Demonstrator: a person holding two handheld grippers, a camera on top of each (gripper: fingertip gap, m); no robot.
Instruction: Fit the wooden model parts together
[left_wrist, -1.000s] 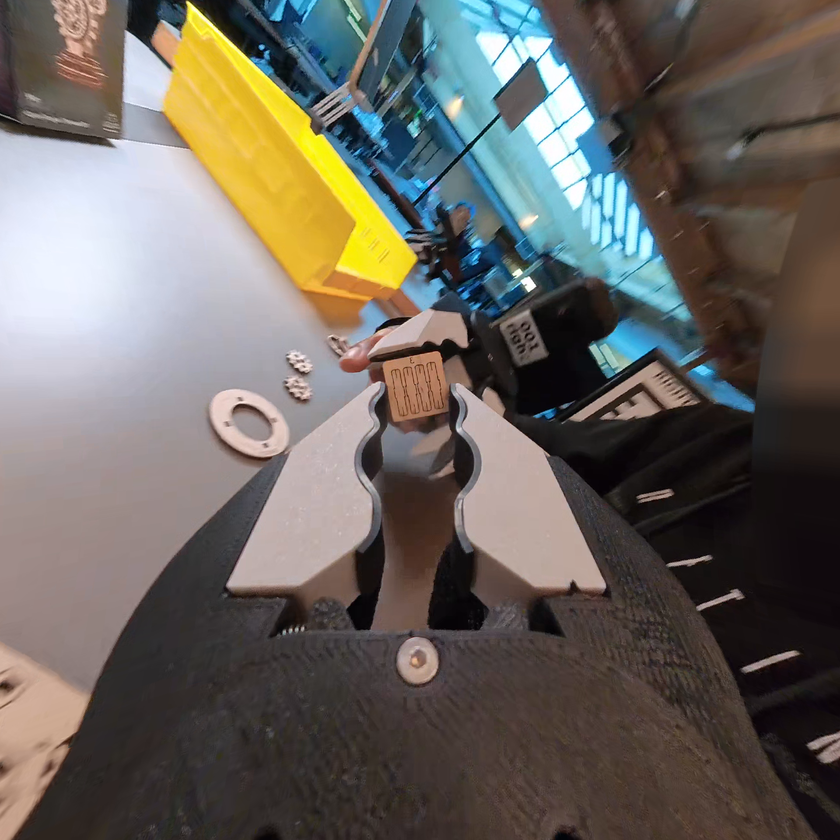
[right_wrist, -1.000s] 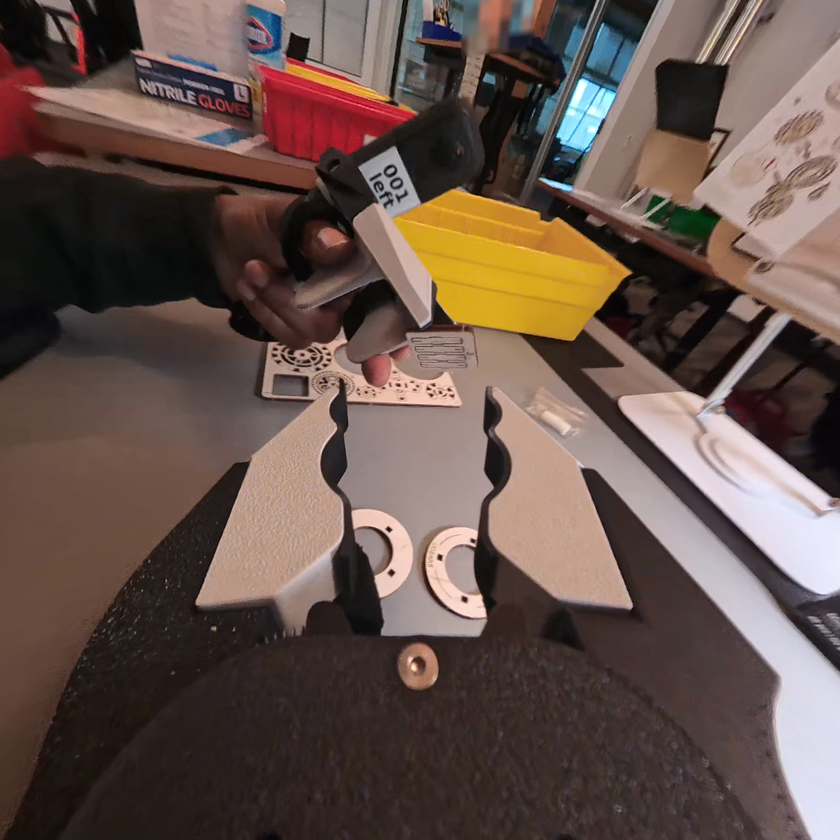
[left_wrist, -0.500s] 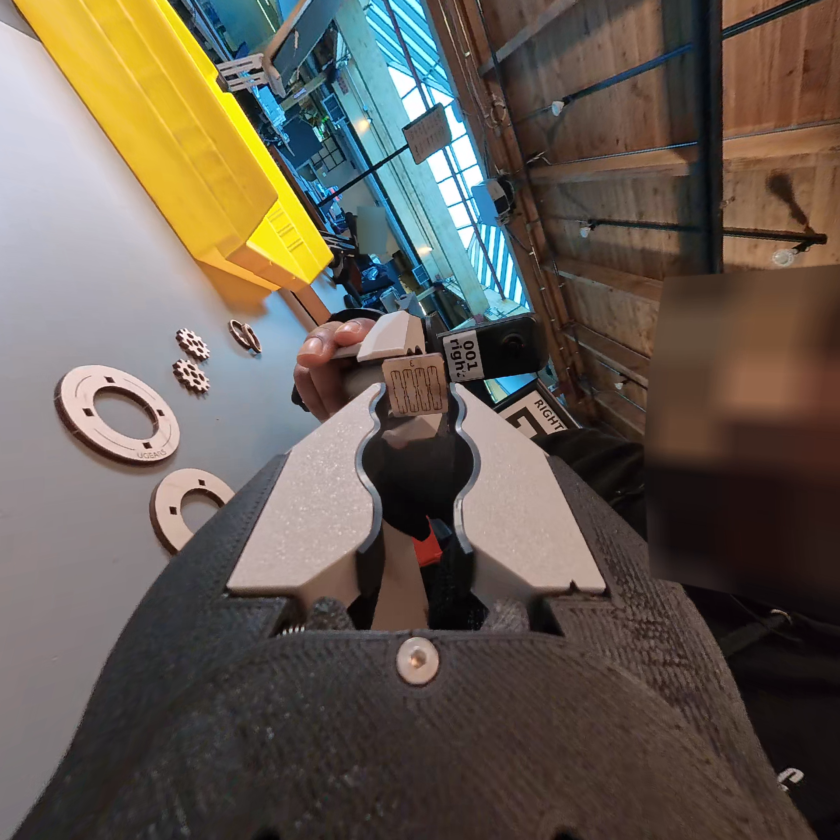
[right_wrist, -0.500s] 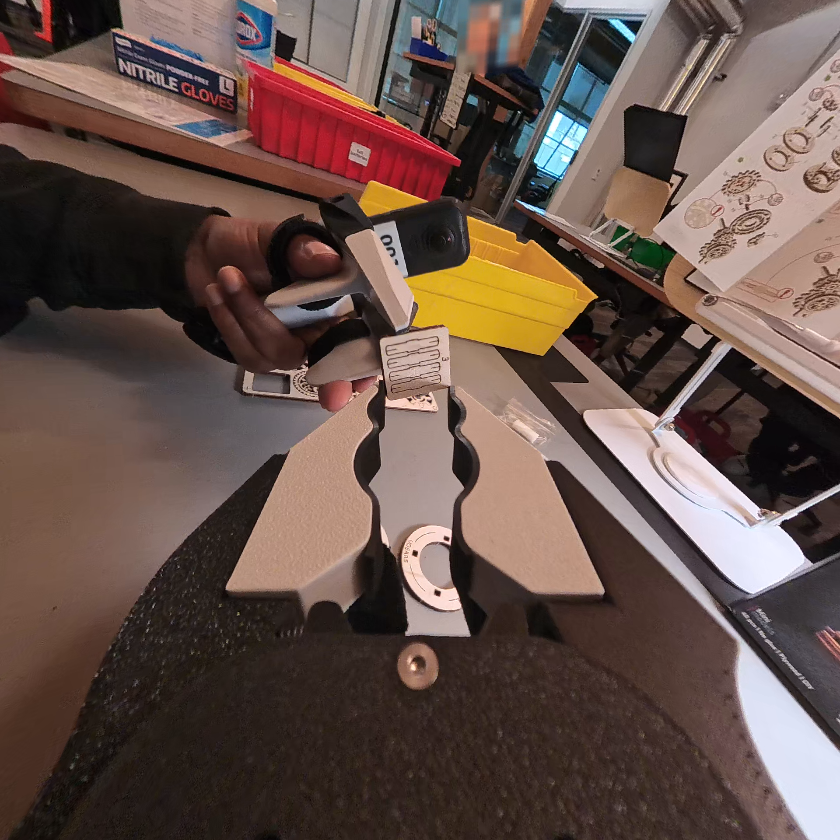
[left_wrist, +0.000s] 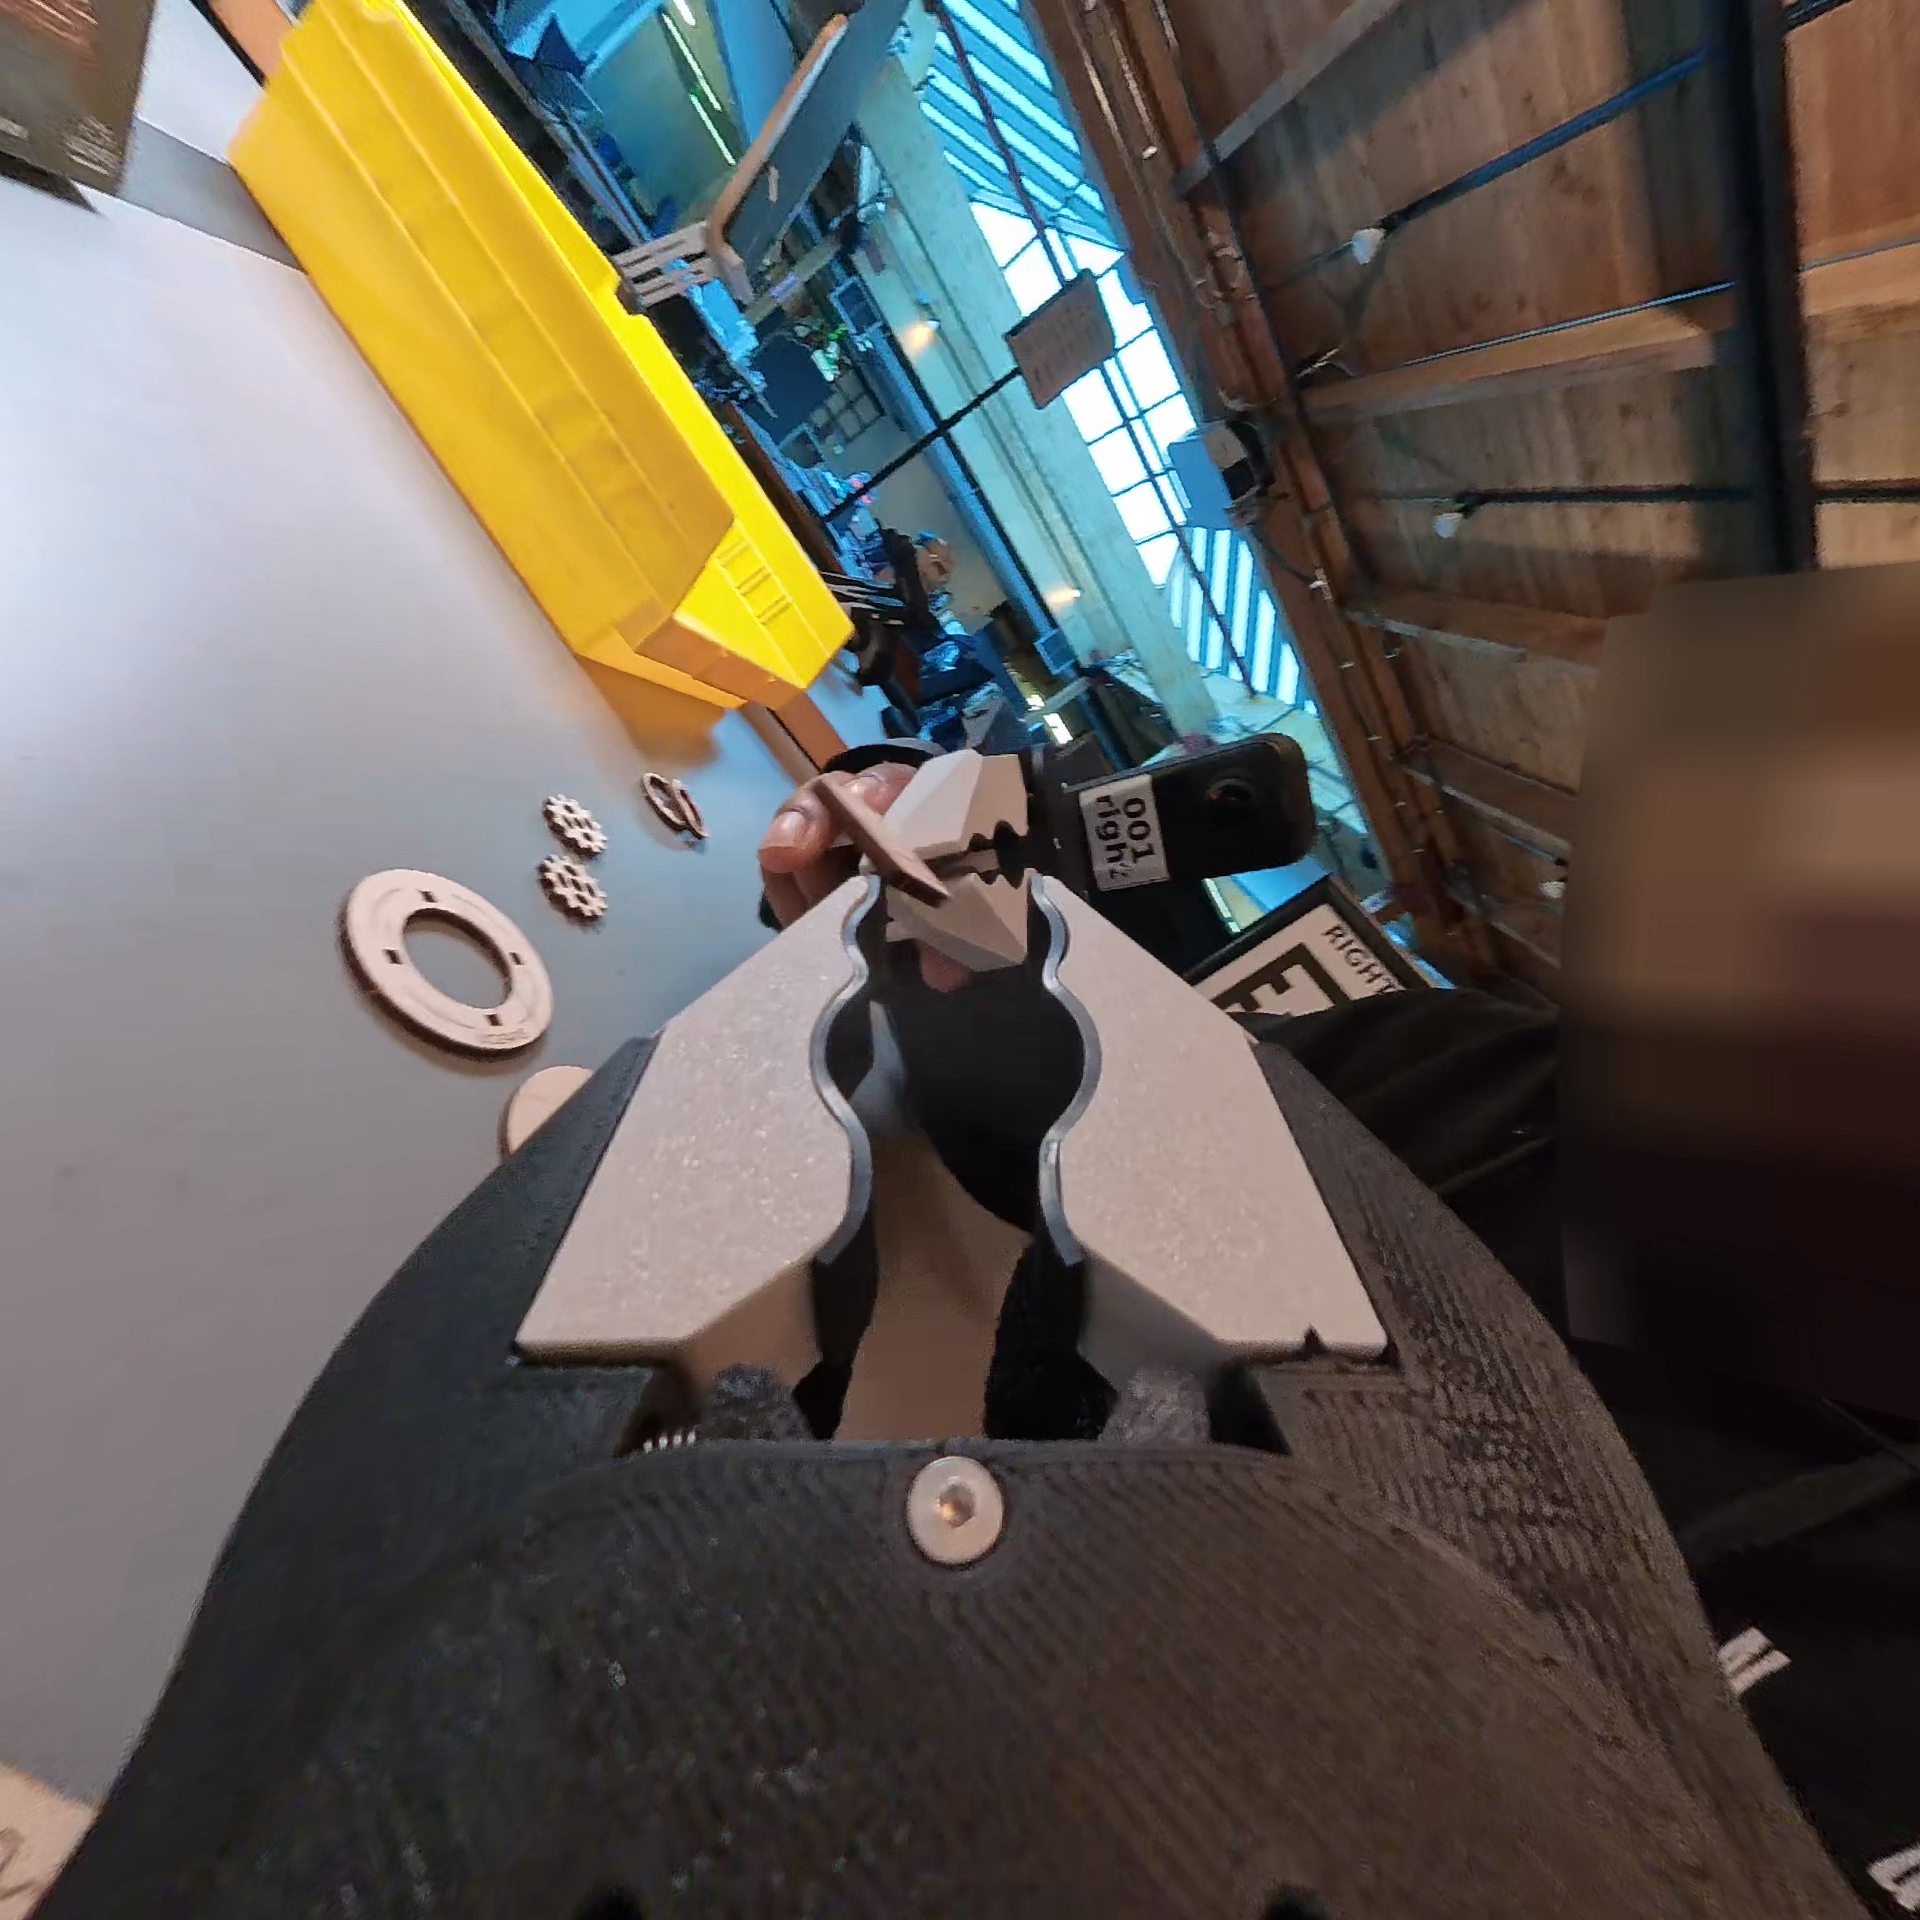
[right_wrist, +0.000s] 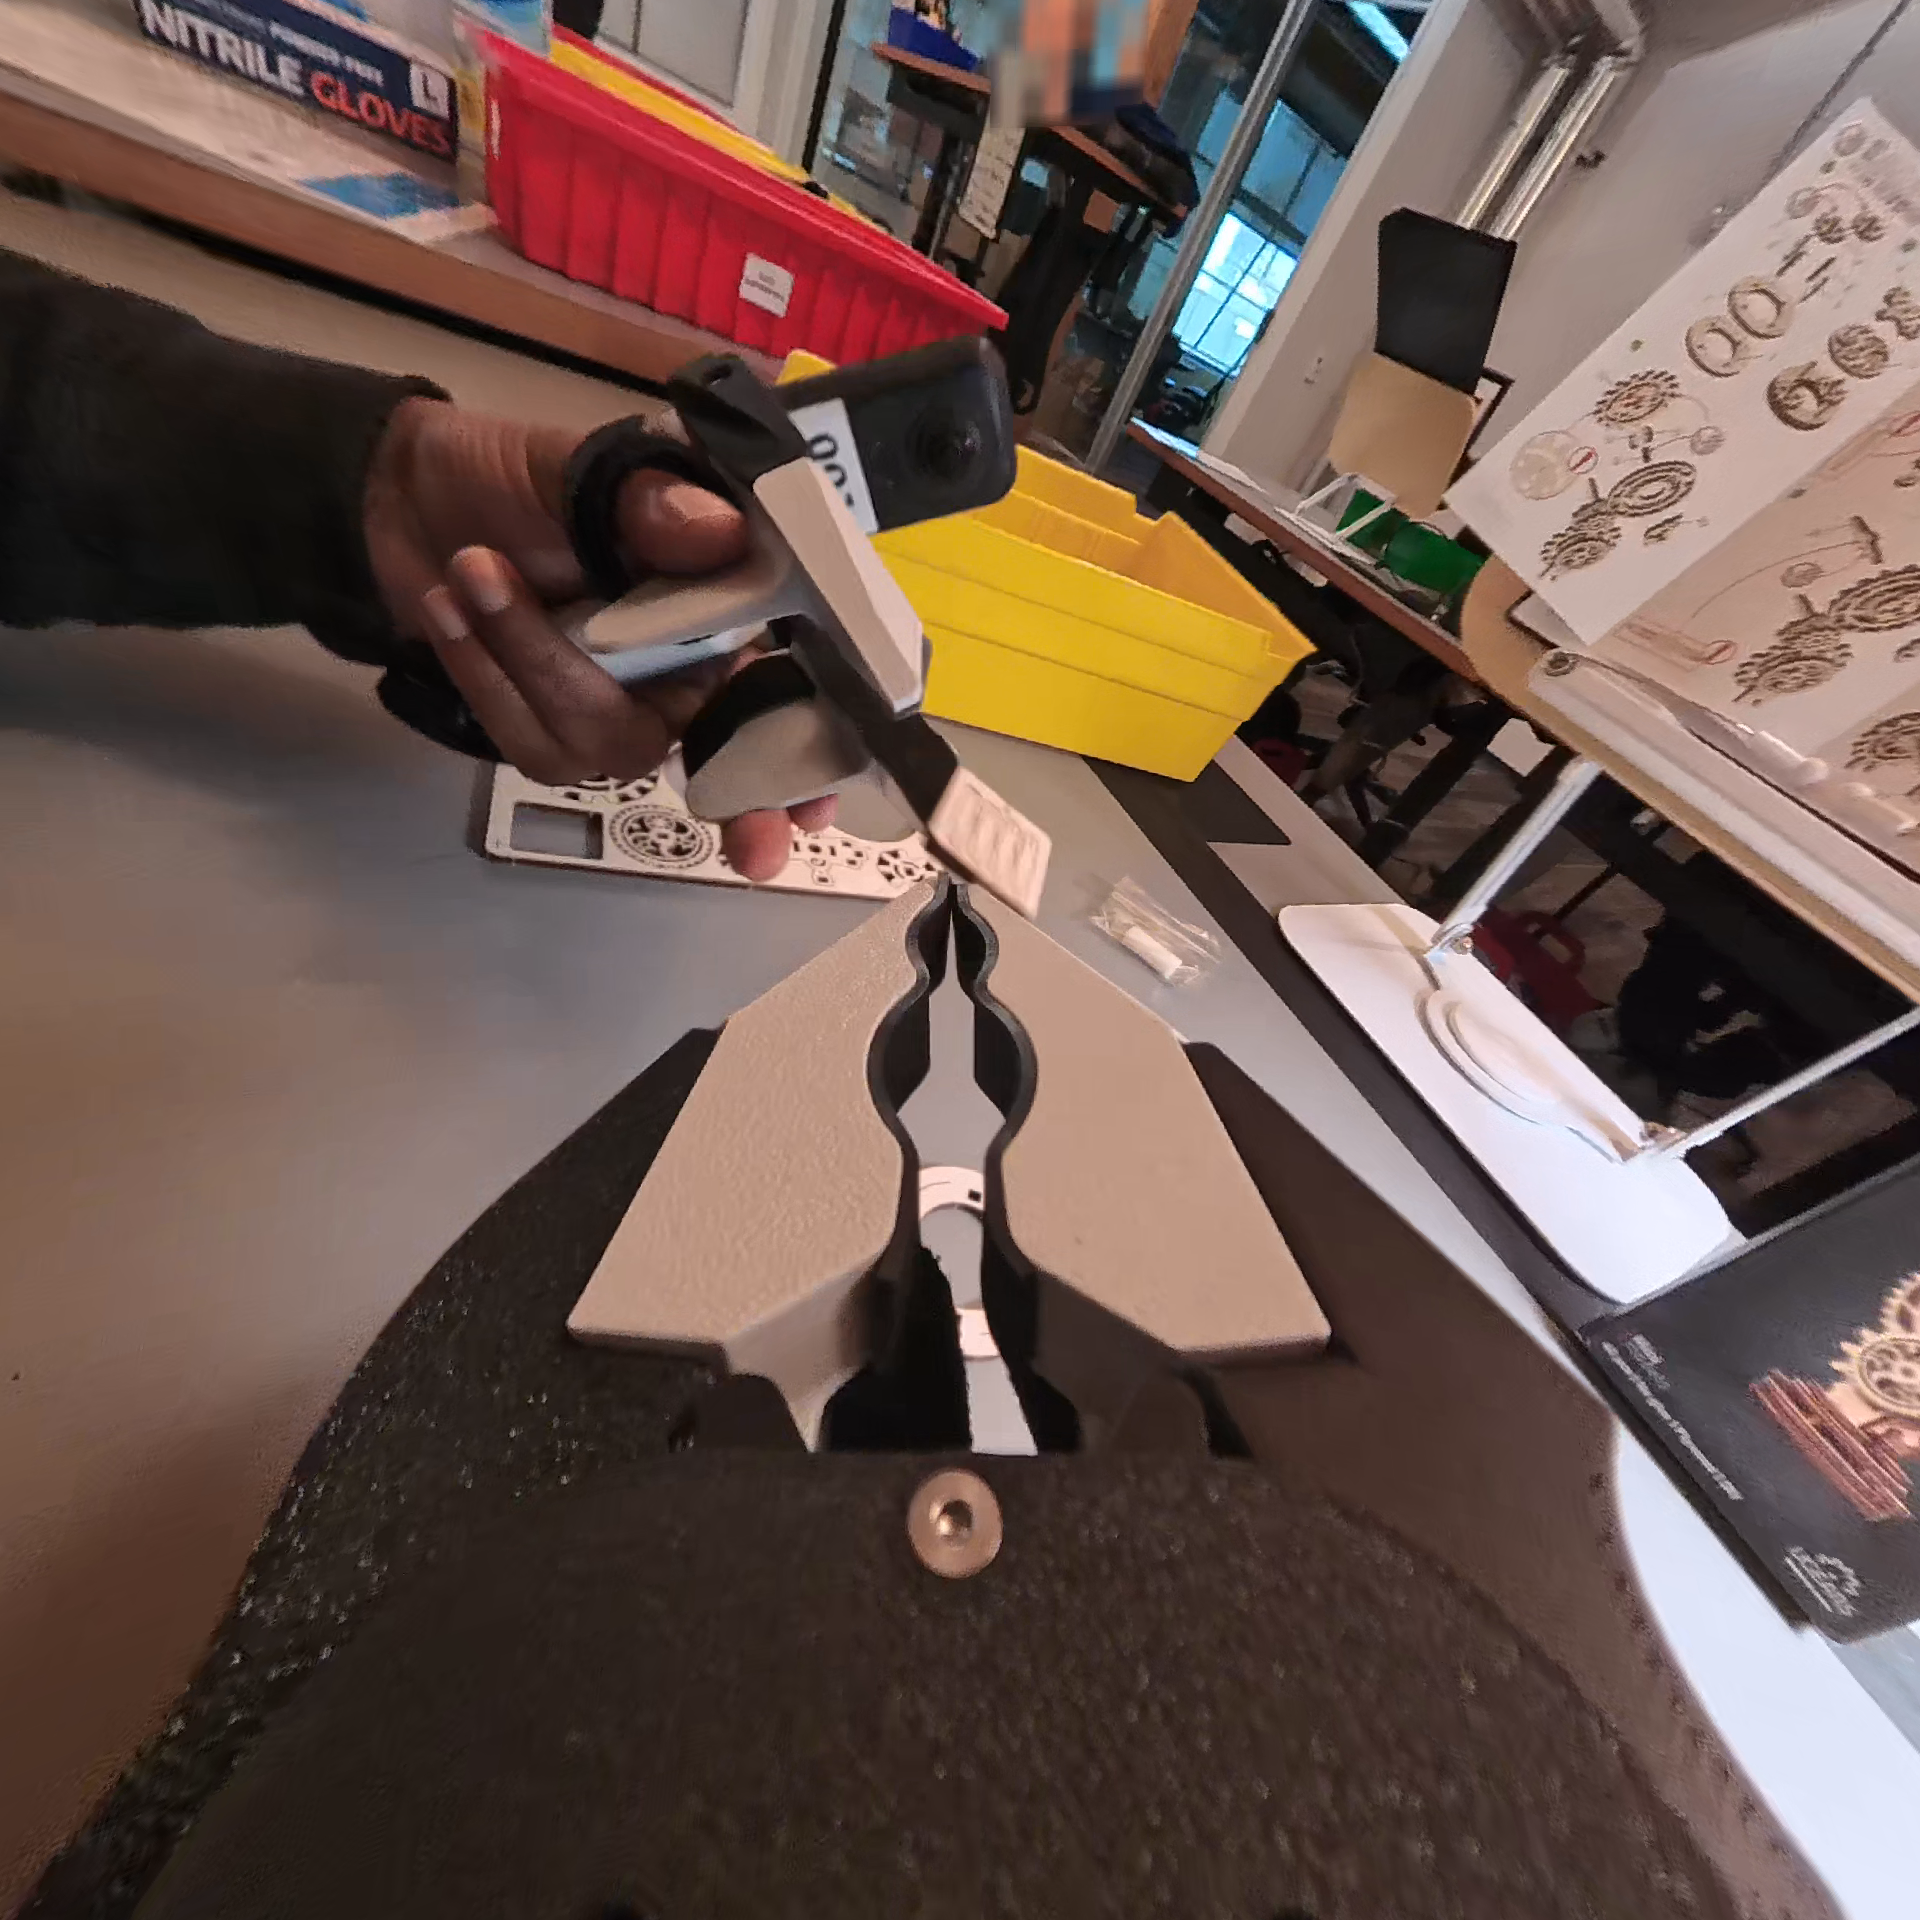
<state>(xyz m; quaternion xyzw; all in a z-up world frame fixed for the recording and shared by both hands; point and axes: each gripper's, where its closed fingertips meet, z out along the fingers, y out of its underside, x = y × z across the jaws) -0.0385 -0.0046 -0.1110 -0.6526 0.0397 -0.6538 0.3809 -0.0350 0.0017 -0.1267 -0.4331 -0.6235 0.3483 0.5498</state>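
Observation:
A small wooden card (left_wrist: 868, 831) with slotted strips is held in the air between my two grippers. My right gripper (right_wrist: 951, 902) is shut, pinching the lower edge of the card (right_wrist: 992, 847). In the left wrist view the right gripper (left_wrist: 940, 873) sits between my left fingertips, with the card sticking out to its left, tilted. My left gripper (left_wrist: 951, 904) has its fingers apart by about the card's width, and the card does not span the gap. A wooden ring (left_wrist: 447, 961) and two small gears (left_wrist: 575, 821) lie on the grey table (left_wrist: 208, 623).
A yellow bin (right_wrist: 1091, 644) stands at the table's far side. A cut-out wooden sheet (right_wrist: 665, 831) lies behind the left hand. A small plastic bag (right_wrist: 1153, 935), a white stand base (right_wrist: 1507, 1091), instruction sheets (right_wrist: 1714, 416) and a black booklet (right_wrist: 1818, 1403) are on the right. My two grippers' fingertips are within a few centimetres of each other.
My right gripper has closed from wide open onto the card and moved up to it. The card has turned from flat between my left fingertips to tilted in the right gripper.

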